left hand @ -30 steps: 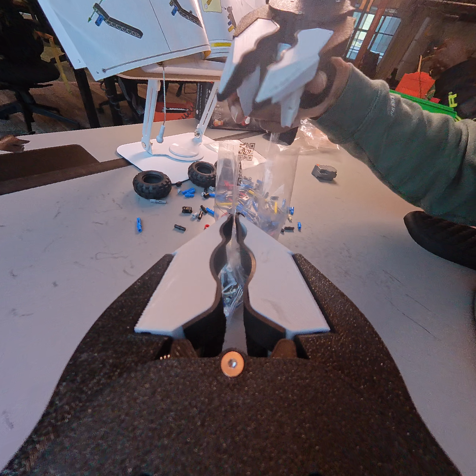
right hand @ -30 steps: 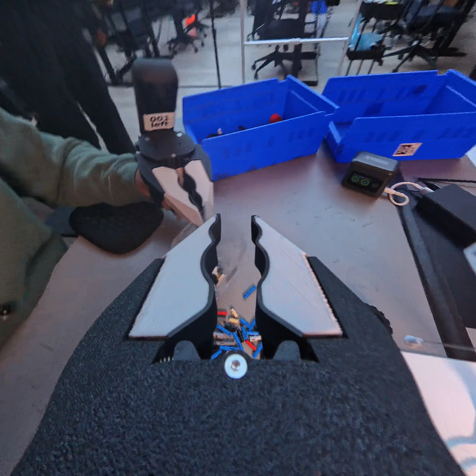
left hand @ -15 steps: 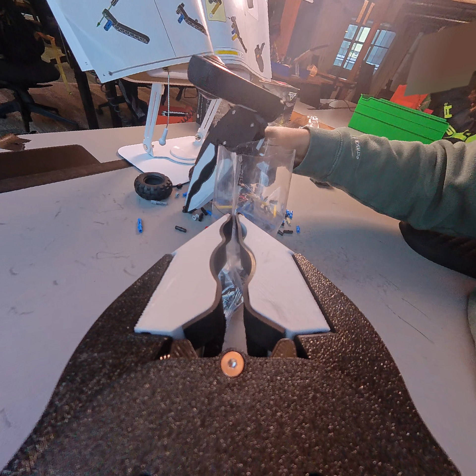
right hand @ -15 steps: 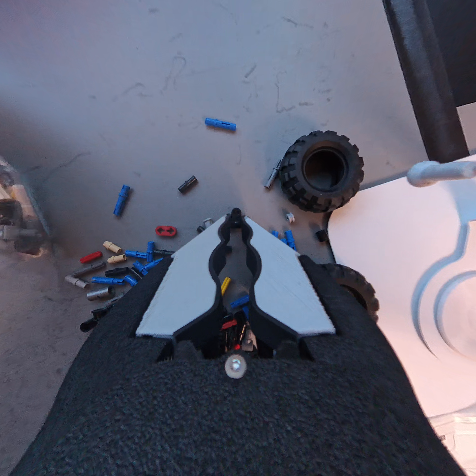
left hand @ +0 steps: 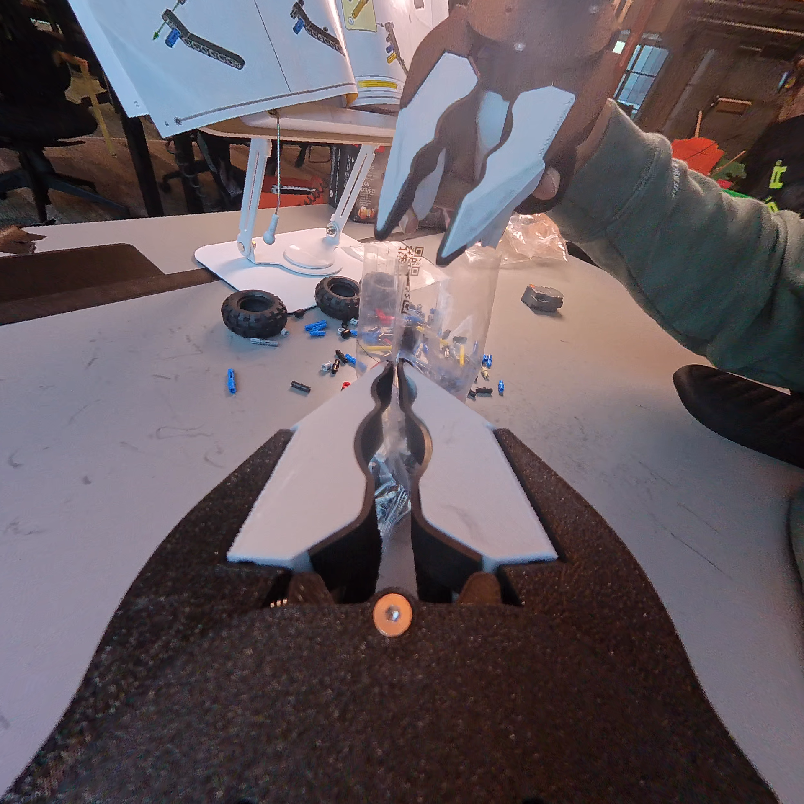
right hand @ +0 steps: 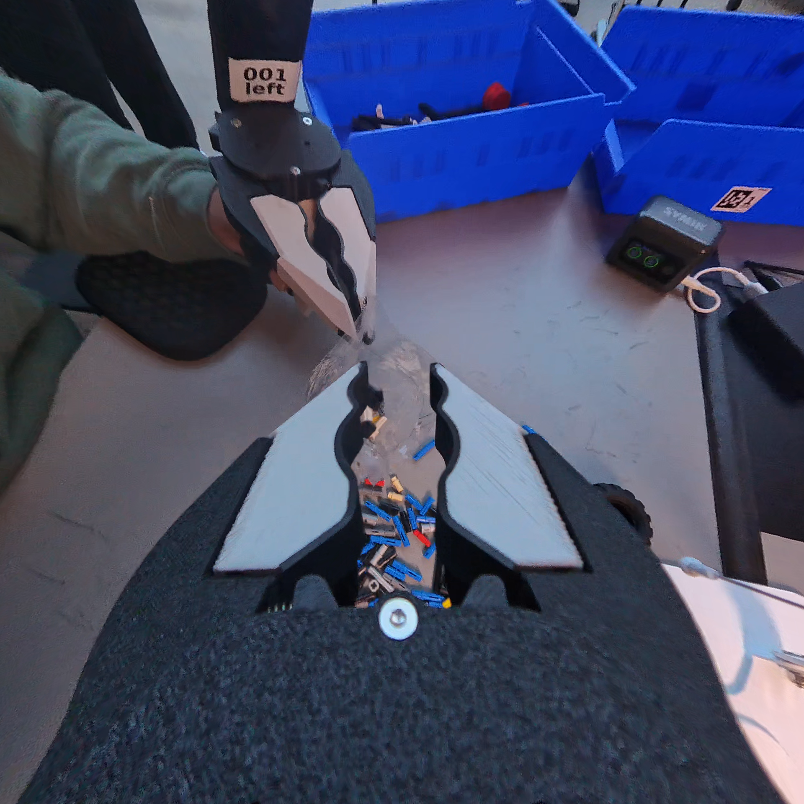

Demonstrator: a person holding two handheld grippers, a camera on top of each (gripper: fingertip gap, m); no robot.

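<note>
**Left claw pinching the clear bag, right claw spread over its mouth**

Left wrist view: my left gripper [left hand: 393, 370] is clamped on the lower end of a clear plastic bag [left hand: 428, 313]. The film is squeezed between the tips, and small parts are bunched in the hollow behind them. The bag stands up from the pinch above the grey table [left hand: 108, 413]. The right gripper [left hand: 413, 243] points down at its top edge with the fingers parted. I cannot tell whether they touch the film. Beyond it lie loose pins [left hand: 315, 328], two black tyres [left hand: 253, 313] and a white booklet stand [left hand: 278, 256].

Right wrist view: my right gripper [right hand: 399, 370] is spread about halfway and holds nothing. The bag's crumpled film [right hand: 391, 383] lies between and just past its tips. A pile of pins [right hand: 393, 535] shows on the table through the gap. The left gripper [right hand: 359, 335] nips the film opposite. Blue bins [right hand: 457, 143] stand behind.
</note>
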